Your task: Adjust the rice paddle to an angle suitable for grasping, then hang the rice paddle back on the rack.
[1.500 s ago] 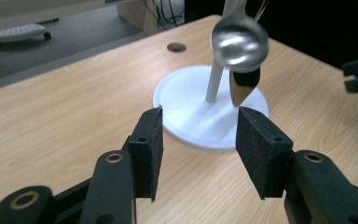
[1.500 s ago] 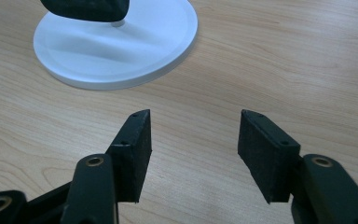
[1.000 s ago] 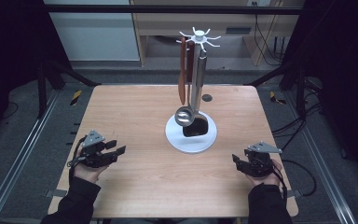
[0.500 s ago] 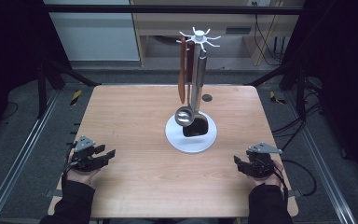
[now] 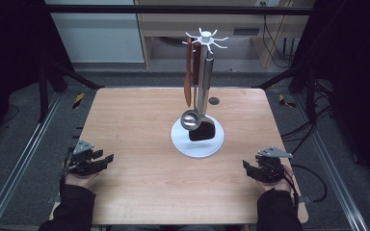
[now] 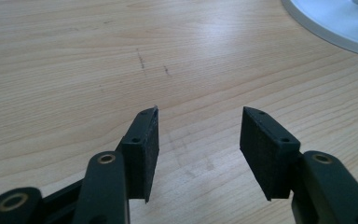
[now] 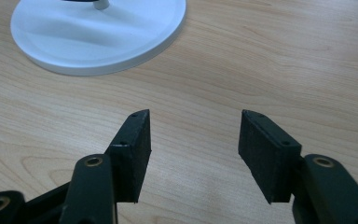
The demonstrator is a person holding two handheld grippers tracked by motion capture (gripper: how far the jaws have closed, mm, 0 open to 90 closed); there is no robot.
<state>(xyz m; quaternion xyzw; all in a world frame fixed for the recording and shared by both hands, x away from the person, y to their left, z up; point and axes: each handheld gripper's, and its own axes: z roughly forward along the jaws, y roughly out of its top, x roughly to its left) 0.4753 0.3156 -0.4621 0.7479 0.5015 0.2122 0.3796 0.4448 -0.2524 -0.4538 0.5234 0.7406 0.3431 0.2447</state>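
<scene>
Left gripper drawn back to table edge, jaws just widened, empty; right gripper low, jaws apart, empty

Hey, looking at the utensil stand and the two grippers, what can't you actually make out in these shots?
- Utensil stand, left gripper view: cut off by the top right edge, a slice of the white base remains.
- Right gripper view: its post is cut off by the top edge above the base.
- Ladle, high view: it overlaps the dark utensil behind, whose kind is unclear.
- Small dark spot on the table: too small to identify.
</scene>
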